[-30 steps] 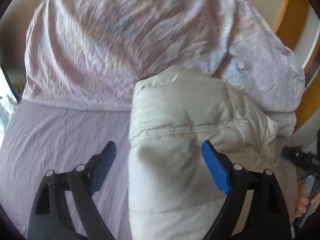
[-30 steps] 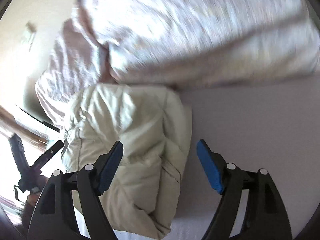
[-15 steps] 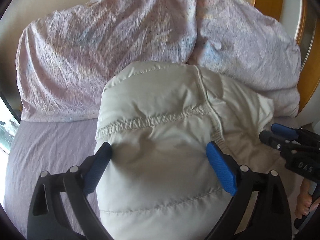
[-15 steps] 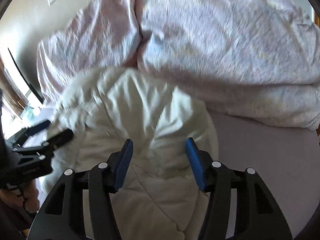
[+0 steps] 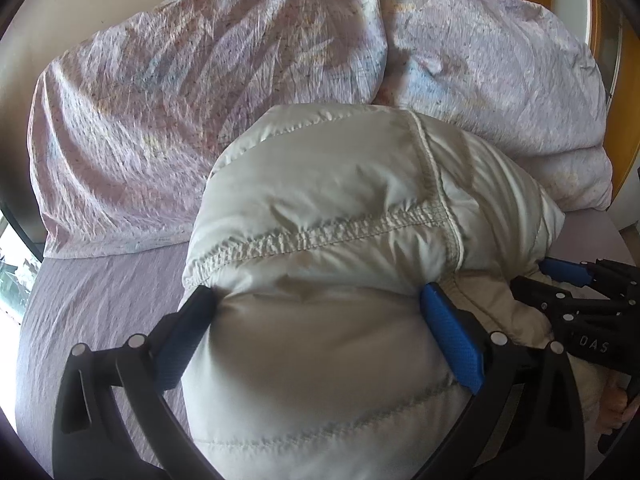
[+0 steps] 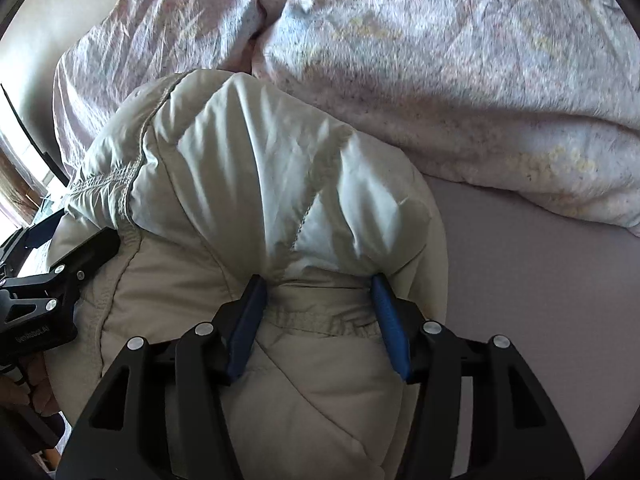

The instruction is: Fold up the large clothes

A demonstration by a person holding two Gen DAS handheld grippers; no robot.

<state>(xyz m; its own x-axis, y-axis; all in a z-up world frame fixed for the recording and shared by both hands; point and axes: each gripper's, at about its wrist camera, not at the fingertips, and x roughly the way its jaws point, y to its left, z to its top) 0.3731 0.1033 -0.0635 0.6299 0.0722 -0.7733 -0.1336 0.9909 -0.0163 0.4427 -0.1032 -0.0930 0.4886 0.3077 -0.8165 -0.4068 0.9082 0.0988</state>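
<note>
The left gripper has its blue pads spread wide, pressed against both flanks of the padded cream jacket at frame centre, likely to hold the bulky bundle together. The right gripper pinches a narrower fold of it, jaws partway in. The jacket lies on a lilac sheet before the pillows. "DAS" reads on the right gripper's body at lower right
</note>
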